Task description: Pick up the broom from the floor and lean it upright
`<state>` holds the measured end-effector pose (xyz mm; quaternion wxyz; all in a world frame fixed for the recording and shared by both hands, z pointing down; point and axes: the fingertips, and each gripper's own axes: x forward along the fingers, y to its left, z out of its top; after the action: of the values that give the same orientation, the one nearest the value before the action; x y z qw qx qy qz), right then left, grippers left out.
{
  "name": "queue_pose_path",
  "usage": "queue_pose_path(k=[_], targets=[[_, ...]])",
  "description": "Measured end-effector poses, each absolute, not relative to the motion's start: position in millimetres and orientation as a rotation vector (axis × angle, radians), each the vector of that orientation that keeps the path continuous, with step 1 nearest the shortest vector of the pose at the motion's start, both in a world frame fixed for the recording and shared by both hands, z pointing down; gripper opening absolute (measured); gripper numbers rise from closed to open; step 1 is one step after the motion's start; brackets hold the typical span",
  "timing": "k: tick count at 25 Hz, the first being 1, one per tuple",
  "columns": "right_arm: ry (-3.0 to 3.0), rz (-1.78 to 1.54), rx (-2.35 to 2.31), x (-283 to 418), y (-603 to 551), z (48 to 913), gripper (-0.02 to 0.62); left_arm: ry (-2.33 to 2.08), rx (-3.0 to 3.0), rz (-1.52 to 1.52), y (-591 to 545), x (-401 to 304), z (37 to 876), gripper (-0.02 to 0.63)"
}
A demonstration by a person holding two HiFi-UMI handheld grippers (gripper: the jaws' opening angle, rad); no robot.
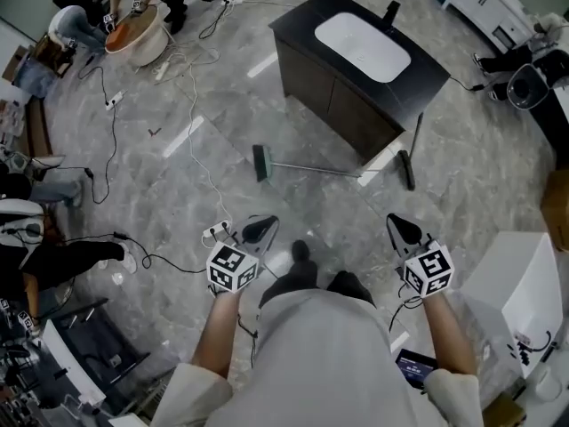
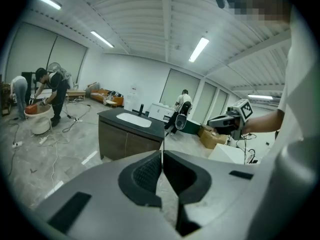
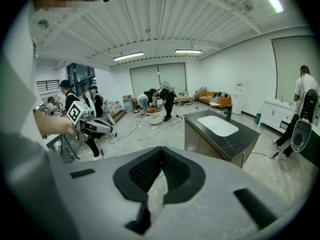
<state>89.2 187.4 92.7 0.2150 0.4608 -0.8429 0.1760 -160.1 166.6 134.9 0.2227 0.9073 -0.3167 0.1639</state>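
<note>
The broom (image 1: 262,162) lies flat on the grey floor (image 1: 178,185) just in front of the dark sink cabinet (image 1: 356,87), its handle end near what may be a dustpan (image 1: 407,169). Well short of it, the left tool (image 1: 260,230) and right tool (image 1: 401,229) hover, both pinched closed and empty.

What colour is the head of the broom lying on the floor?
The broom head is dark teal-green, clearest in the head view.

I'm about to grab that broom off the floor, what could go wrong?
The white power strip lies on the grey floor just ahead of you: trip risk. The green-headed broom lies flat; its thin handle may slip from the left hand-held gripper or right hand-held gripper, both shut.
</note>
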Motion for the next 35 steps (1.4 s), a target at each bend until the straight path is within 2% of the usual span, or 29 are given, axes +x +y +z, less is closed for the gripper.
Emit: queue_pose_path(k=[12,26,35], targets=[[-2.294,0.537,1.255,53.3,141.8,121.7,0.002,-0.772,2.498,0.479,107.2,-167.0,165.3,0.011],[-2.303,0.624,1.184,95.3,63.6,177.5,0.001,-0.772,2.452,0.547,45.6,-111.5,213.9,0.011],[-2.27,0.725,1.116,130.0,10.0,264.0,0.001,-0.783,2.396,0.618,8.0,-76.6,298.3,0.011]])
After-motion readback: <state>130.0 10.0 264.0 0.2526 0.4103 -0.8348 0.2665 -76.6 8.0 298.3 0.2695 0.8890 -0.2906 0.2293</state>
